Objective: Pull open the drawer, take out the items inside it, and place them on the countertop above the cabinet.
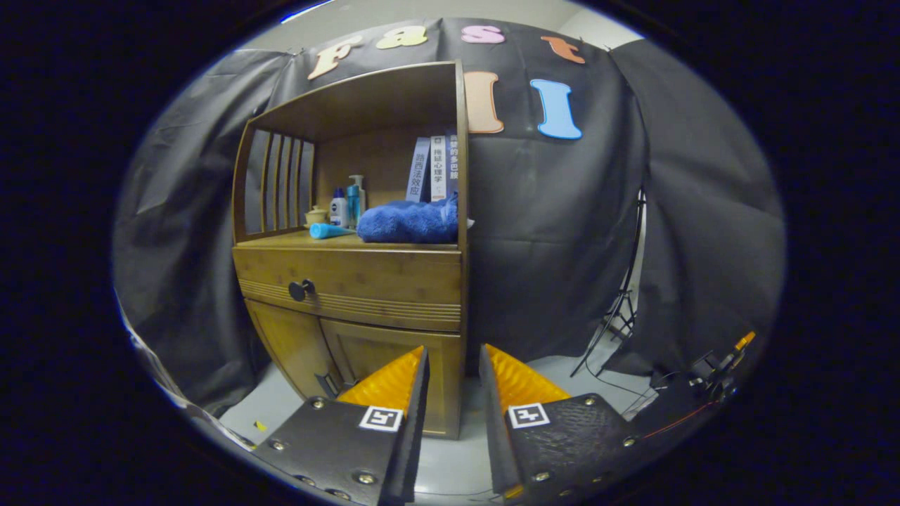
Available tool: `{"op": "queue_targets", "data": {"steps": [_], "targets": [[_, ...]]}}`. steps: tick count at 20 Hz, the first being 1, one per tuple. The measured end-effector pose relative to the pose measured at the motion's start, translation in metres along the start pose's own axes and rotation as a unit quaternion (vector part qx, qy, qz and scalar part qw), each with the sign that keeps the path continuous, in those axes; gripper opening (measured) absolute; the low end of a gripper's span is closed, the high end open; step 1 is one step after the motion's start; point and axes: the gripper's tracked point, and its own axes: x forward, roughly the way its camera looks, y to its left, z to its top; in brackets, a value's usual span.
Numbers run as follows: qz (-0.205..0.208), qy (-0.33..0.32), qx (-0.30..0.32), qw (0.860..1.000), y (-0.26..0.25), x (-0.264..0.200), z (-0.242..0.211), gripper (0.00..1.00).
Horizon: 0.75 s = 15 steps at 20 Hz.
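Observation:
A wooden cabinet (351, 281) stands beyond and left of my fingers. Its drawer (365, 284) is closed, with a dark round knob (301, 289) on its left part. On the countertop (295, 240) above the drawer lie a folded blue towel (409, 222) and a light blue tube (327, 230), with a few bottles (349, 202) and a small jar (316, 215) behind them. My gripper (453, 362) is open, a narrow gap between its fingers and nothing in it, well short of the cabinet and to the right of the knob.
Three books (436, 169) stand upright at the back right of the countertop. Two closed doors (365, 365) sit under the drawer. A light stand (619, 309) and cables (703, 379) are on the floor to the right.

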Motion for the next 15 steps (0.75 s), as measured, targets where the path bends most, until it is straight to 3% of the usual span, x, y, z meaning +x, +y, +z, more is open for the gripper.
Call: {"op": "queue_targets", "data": {"steps": [15], "targets": [[-0.005, -0.01, -0.003, 1.0, -0.0078, -0.0048, 0.0051, 0.4]]}}
